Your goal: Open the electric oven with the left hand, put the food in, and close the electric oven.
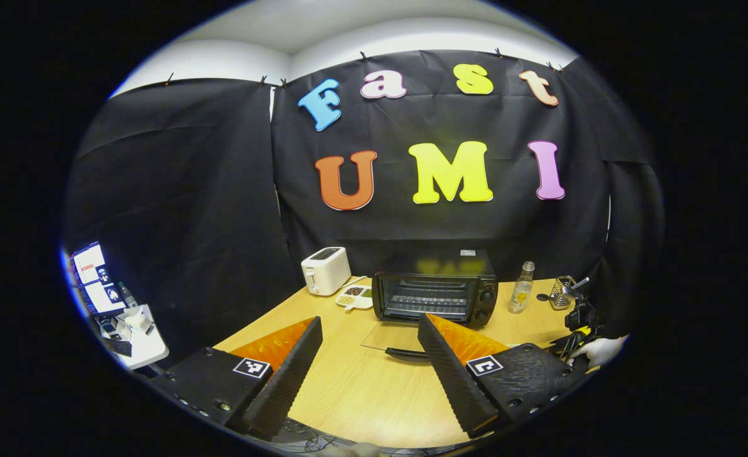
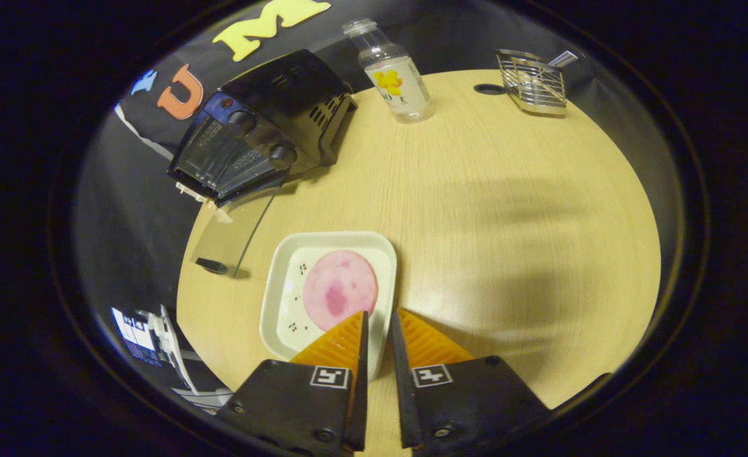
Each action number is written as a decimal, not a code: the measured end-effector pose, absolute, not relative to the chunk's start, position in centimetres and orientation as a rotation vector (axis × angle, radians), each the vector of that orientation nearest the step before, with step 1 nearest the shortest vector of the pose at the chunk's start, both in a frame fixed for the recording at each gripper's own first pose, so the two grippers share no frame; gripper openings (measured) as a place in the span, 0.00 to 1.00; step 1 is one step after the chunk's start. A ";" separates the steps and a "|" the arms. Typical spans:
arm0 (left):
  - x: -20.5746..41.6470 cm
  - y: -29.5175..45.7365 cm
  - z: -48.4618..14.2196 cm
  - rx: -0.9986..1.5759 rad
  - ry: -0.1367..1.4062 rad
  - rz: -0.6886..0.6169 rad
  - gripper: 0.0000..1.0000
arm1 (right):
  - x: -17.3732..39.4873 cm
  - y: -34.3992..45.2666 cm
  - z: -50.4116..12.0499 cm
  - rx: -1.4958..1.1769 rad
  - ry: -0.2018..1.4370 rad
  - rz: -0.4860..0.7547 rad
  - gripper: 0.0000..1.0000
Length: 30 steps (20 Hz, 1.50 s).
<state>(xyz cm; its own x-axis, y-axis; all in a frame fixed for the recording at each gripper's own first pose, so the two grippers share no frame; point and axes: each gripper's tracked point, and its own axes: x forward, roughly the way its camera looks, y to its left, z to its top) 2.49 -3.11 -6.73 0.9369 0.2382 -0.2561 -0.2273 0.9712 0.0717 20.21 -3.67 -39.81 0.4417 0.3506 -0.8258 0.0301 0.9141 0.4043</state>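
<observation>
The oven (image 1: 436, 287) stands on the wooden table (image 1: 361, 387) against the booth's black wall, its glass door (image 1: 394, 336) dropped flat onto the tabletop so the rack inside shows. In front of the oven, above the table, the left gripper (image 1: 370, 327) hangs with its fingers spread wide and nothing between them. Left of the oven sit a white toaster (image 1: 326, 270) and a small divided dish (image 1: 356, 296); to its right stand a clear bottle (image 1: 521, 289) and, farther off, a wire rack (image 1: 563, 292).

In the right gripper view the plate (image 2: 285, 298) — white, square, with a pink round slice of food (image 2: 340, 289) on it — lies on the table near the open oven door. The right gripper (image 2: 377, 317) has its fingers drawn nearly together over the plate's near rim; I cannot tell whether both press on it.
</observation>
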 end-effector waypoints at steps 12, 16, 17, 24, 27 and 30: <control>2.5 -2.3 -6.7 0.003 0.247 0.310 0.97 | 20.6 -4.3 -39.9 0.804 1.185 0.322 0.04; 2.8 -2.4 -6.4 0.018 0.260 0.294 0.97 | 20.8 -4.8 -38.9 0.899 1.102 0.264 0.04; 3.1 -2.4 -6.2 0.023 0.259 0.281 0.97 | 20.9 -5.0 -38.5 0.918 1.078 0.248 0.04; 6.5 -2.0 -5.6 0.031 0.227 0.148 0.97 | 18.4 -3.9 -34.6 1.091 0.970 0.090 0.04; 7.4 -0.6 -5.9 0.029 0.215 0.079 0.97 | 17.6 -1.6 -33.2 1.137 0.922 0.029 0.04; 8.0 1.8 -6.5 0.050 0.211 0.009 0.97 | 17.1 1.2 -31.6 1.157 0.842 -0.040 0.04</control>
